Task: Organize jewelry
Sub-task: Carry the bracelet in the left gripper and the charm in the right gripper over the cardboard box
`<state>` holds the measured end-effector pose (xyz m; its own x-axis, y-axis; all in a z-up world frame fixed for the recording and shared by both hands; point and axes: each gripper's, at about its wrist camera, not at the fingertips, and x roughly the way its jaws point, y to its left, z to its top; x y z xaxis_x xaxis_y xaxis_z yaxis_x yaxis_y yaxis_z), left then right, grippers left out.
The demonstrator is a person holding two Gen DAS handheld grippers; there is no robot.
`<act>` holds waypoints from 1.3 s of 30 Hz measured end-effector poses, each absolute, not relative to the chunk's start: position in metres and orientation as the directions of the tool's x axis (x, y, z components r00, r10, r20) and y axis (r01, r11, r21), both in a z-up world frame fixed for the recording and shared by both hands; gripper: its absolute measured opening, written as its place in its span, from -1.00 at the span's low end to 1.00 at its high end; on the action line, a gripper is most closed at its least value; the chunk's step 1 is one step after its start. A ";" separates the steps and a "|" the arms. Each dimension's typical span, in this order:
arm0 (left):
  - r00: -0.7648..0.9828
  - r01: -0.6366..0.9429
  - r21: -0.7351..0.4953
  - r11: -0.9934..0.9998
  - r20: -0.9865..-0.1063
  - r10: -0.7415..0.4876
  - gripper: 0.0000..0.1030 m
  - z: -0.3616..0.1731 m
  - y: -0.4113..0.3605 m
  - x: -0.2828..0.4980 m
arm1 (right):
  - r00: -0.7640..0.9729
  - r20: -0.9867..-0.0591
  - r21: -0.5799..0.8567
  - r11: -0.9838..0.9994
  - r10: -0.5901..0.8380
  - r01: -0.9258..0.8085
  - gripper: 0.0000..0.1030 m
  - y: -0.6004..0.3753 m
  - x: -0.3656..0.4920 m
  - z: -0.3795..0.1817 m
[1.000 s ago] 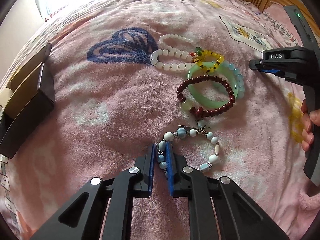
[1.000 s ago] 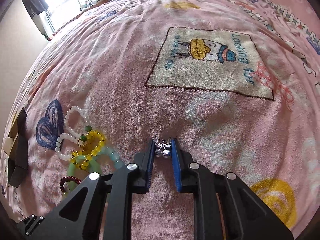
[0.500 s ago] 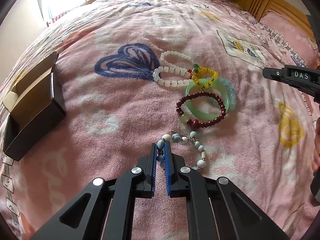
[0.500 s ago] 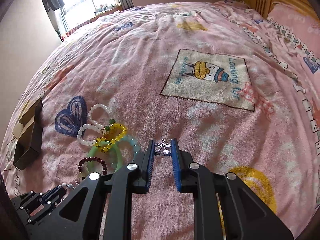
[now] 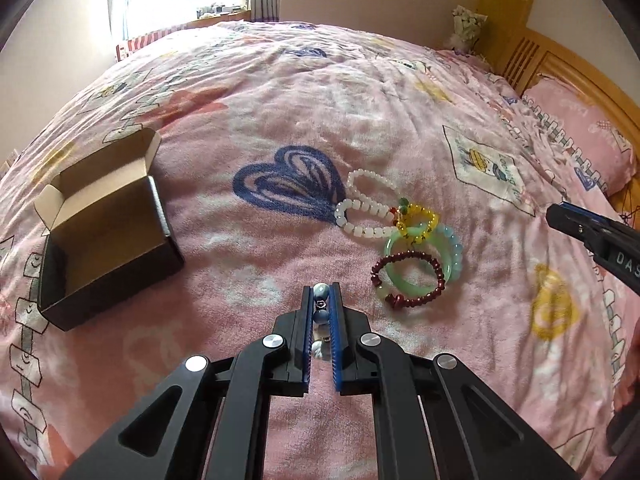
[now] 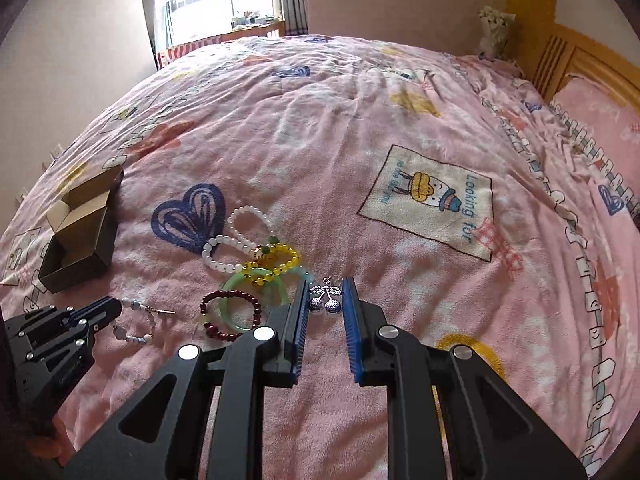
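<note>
My left gripper (image 5: 321,292) is shut on a blue-and-white bead bracelet (image 5: 321,315), lifted above the pink bedspread. From the right wrist view that bracelet (image 6: 134,336) dangles from the left gripper (image 6: 110,309). My right gripper (image 6: 326,294) is shut on a small silver cherry-shaped charm (image 6: 325,303), also held above the bed. Its tip (image 5: 560,215) shows at the right edge of the left view. On the bedspread lie a white bead bracelet (image 5: 362,210), a yellow one (image 5: 418,220), a green bangle (image 5: 424,270) and a dark red bead bracelet (image 5: 408,280).
An open black cardboard box (image 5: 104,236), lid flap up, stands on the bed to the left of the pile; it also shows in the right view (image 6: 80,240). A wooden headboard (image 5: 568,72) and a pink pillow (image 5: 580,128) lie far right. A window is at the back.
Both grippers have risen from the bedspread. The blue-and-white bracelet has come up off the bed in the left gripper, and the charm has gone up with the right. The box has come fully into view.
</note>
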<state>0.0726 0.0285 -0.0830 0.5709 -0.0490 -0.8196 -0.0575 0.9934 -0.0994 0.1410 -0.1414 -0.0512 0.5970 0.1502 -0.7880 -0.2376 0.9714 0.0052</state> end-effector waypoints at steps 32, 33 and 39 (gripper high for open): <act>0.711 -0.374 -0.160 0.913 -0.682 0.172 -0.83 -0.010 0.129 0.070 | 0.501 -0.804 0.080 0.892 0.322 -0.446 -0.66 0.010 0.156 -0.011; 0.712 -0.379 -0.160 0.911 -0.679 0.177 -0.83 -0.009 0.133 0.070 | 0.491 -0.805 0.091 0.888 0.332 -0.451 -0.66 0.015 0.160 -0.011; 0.705 -0.426 -0.184 0.886 -0.681 0.198 -0.83 -0.009 0.159 0.071 | 0.439 -0.811 0.144 0.860 0.385 -0.489 -0.66 0.054 0.173 -0.018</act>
